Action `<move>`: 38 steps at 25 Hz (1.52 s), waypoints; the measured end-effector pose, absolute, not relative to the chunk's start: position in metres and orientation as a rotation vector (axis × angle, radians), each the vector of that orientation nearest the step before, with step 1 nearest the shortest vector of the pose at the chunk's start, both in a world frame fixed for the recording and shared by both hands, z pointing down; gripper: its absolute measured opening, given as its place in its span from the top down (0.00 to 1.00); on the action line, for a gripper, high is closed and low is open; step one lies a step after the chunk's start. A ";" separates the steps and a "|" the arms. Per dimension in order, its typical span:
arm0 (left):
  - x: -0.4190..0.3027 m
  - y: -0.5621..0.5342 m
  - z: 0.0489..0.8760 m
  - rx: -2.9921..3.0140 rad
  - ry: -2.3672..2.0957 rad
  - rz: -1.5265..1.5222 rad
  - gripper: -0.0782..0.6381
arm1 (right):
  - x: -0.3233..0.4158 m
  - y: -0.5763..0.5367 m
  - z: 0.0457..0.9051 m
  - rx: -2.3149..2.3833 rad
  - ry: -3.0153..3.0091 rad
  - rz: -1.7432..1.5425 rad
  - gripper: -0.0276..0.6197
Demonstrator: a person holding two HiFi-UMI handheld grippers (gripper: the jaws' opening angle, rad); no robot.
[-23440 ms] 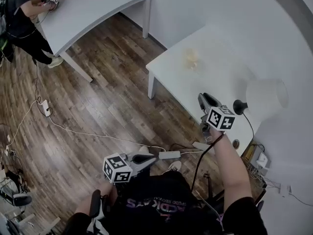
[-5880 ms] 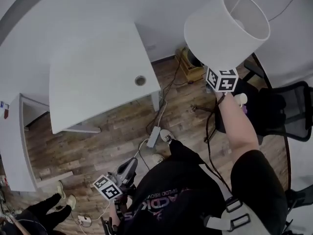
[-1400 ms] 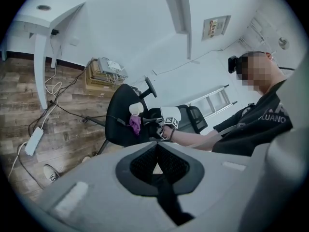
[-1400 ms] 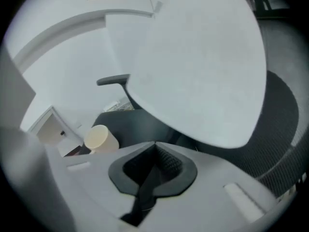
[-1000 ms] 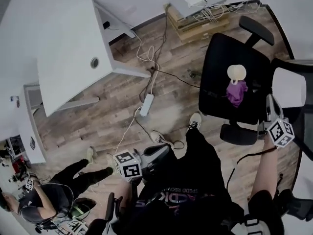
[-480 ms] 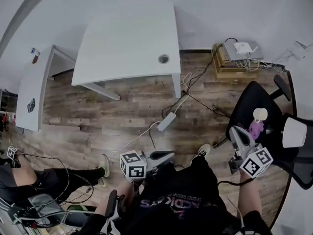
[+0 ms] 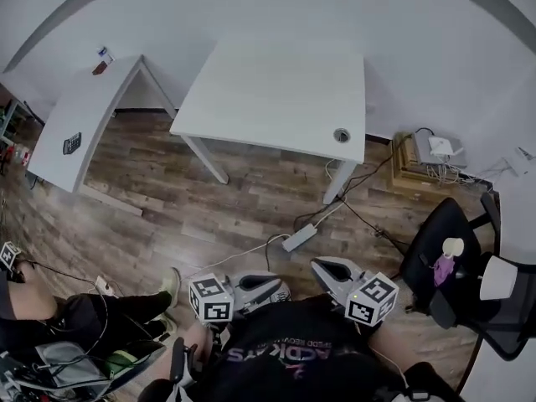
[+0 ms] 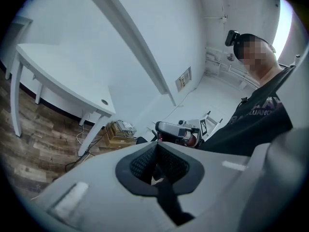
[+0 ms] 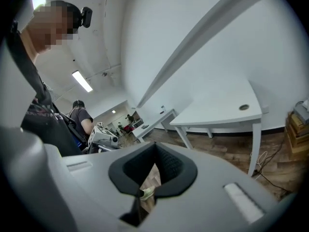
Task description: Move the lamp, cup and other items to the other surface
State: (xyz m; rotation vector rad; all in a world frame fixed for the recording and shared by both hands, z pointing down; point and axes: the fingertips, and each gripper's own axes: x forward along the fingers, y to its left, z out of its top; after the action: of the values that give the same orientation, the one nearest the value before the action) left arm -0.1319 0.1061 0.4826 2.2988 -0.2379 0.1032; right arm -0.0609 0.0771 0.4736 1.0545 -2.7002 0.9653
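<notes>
The white-shaded lamp (image 7: 500, 276) is at lower right, beside the cream cup (image 7: 452, 247) on the black office chair (image 7: 435, 224). My left gripper (image 8: 155, 148) and right gripper (image 9: 154, 150) are pressed together, empty. I might trip on the cables by the white power strip (image 7: 299, 238), or the chair could swivel.

The only lettering that can be read is part of a pale print across the chest of the person's black shirt (image 8: 263, 116), roughly "LUANC", with the rest of it hidden.
</notes>
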 end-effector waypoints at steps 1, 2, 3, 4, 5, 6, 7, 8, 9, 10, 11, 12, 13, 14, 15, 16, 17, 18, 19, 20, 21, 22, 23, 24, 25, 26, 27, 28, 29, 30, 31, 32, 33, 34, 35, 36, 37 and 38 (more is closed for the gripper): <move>-0.139 0.108 0.481 2.307 -0.245 0.098 0.89 | -0.074 0.078 0.474 0.997 -2.704 0.940 0.95; -0.143 0.110 0.479 2.315 -0.247 0.094 0.89 | -0.085 0.078 0.473 0.945 -2.705 0.908 0.95; -0.145 0.111 0.477 2.323 -0.248 0.089 0.89 | -0.093 0.078 0.472 0.902 -2.707 0.877 0.95; -0.146 0.112 0.475 2.330 -0.250 0.082 0.89 | -0.098 0.078 0.470 0.867 -2.708 0.851 0.95; -0.147 0.111 0.473 2.339 -0.257 0.076 0.89 | -0.101 0.077 0.468 0.842 -2.710 0.834 0.95; -0.147 0.110 0.471 2.350 -0.269 0.071 0.89 | -0.104 0.077 0.466 0.823 -2.712 0.823 0.95; -0.147 0.109 0.470 2.361 -0.286 0.069 0.89 | -0.104 0.076 0.465 0.808 -2.713 0.813 0.95; -0.147 0.106 0.469 2.370 -0.307 0.065 0.89 | -0.104 0.075 0.464 0.798 -2.711 0.806 0.95; -0.147 0.103 0.468 2.374 -0.330 0.057 0.89 | -0.103 0.074 0.463 0.792 -2.709 0.800 0.95; -0.146 0.100 0.466 2.371 -0.352 0.046 0.89 | -0.100 0.073 0.462 0.787 -2.706 0.797 0.95; -0.144 0.097 0.465 2.365 -0.370 0.034 0.89 | -0.096 0.072 0.460 0.783 -2.703 0.793 0.95; -0.140 0.095 0.465 2.358 -0.380 0.027 0.89 | -0.092 0.071 0.458 0.779 -2.700 0.784 0.95; -0.135 0.094 0.464 2.353 -0.382 0.024 0.89 | -0.087 0.071 0.456 0.775 -2.699 0.774 0.95; -0.129 0.093 0.464 2.350 -0.379 0.025 0.89 | -0.082 0.071 0.455 0.776 -2.698 0.769 0.95; -0.121 0.093 0.465 2.350 -0.370 0.030 0.89 | -0.076 0.070 0.454 0.780 -2.695 0.771 0.95; -0.113 0.093 0.465 2.352 -0.357 0.037 0.89 | -0.069 0.069 0.455 0.787 -2.691 0.776 0.95; -0.106 0.093 0.464 2.356 -0.343 0.043 0.89 | -0.063 0.069 0.455 0.796 -2.687 0.781 0.95; -0.099 0.092 0.464 2.361 -0.332 0.049 0.89 | -0.057 0.068 0.455 0.805 -2.684 0.782 0.95; -0.093 0.092 0.465 2.364 -0.326 0.054 0.89 | -0.051 0.069 0.456 0.812 -2.681 0.779 0.95; -0.089 0.090 0.465 2.364 -0.328 0.053 0.89 | -0.046 0.070 0.457 0.817 -2.678 0.776 0.95; -0.086 0.087 0.465 2.358 -0.339 0.043 0.89 | -0.040 0.071 0.458 0.820 -2.674 0.773 0.95; -0.084 0.083 0.465 2.345 -0.354 0.022 0.89 | -0.035 0.074 0.459 0.821 -2.669 0.771 0.95; -0.082 0.079 0.463 2.329 -0.365 -0.003 0.89 | -0.029 0.075 0.460 0.825 -2.665 0.772 0.95; -0.078 0.076 0.461 2.316 -0.367 -0.023 0.89 | -0.023 0.077 0.460 0.831 -2.663 0.776 0.95; -0.072 0.075 0.459 2.311 -0.360 -0.030 0.89 | -0.017 0.077 0.461 0.839 -2.662 0.785 0.95; -0.065 0.075 0.459 2.313 -0.347 -0.022 0.89 | -0.011 0.077 0.462 0.848 -2.664 0.797 0.95; -0.058 0.077 0.460 2.319 -0.333 -0.005 0.89 | -0.007 0.077 0.464 0.858 -2.665 0.811 0.95; -0.052 0.080 0.461 2.326 -0.323 0.012 0.89 | -0.003 0.078 0.465 0.864 -2.665 0.822 0.95; -0.046 0.083 0.461 2.331 -0.315 0.023 0.89 | -0.001 0.079 0.465 0.863 -2.666 0.824 0.95; -0.042 0.085 0.461 2.333 -0.312 0.030 0.89 | 0.000 0.080 0.465 0.856 -2.668 0.820 0.95; -0.039 0.087 0.462 2.333 -0.311 0.034 0.89 | 0.001 0.080 0.465 0.846 -2.671 0.813 0.95; -0.038 0.088 0.462 2.332 -0.313 0.038 0.89 | 0.002 0.081 0.465 0.838 -2.674 0.810 0.95; -0.037 0.089 0.463 2.332 -0.317 0.041 0.89 | 0.003 0.081 0.465 0.833 -2.677 0.812 0.95; -0.036 0.089 0.463 2.331 -0.321 0.044 0.89 | 0.004 0.080 0.465 0.829 -2.680 0.816 0.95; -0.036 0.089 0.463 2.331 -0.326 0.045 0.89 | 0.005 0.080 0.465 0.825 -2.682 0.819 0.95; -0.036 0.090 0.463 2.330 -0.332 0.044 0.89 | 0.005 0.081 0.464 0.819 -2.685 0.820 0.95; -0.037 0.090 0.463 2.329 -0.338 0.042 0.89 | 0.005 0.081 0.464 0.812 -2.688 0.817 0.95; -0.037 0.091 0.463 2.327 -0.344 0.039 0.89 | 0.005 0.082 0.464 0.805 -2.690 0.814 0.95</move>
State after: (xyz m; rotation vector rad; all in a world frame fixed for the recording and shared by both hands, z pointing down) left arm -0.0368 0.0906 0.4631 2.3268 -0.3440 0.0395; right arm 0.0051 0.0819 0.4642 0.8049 -2.6898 0.8142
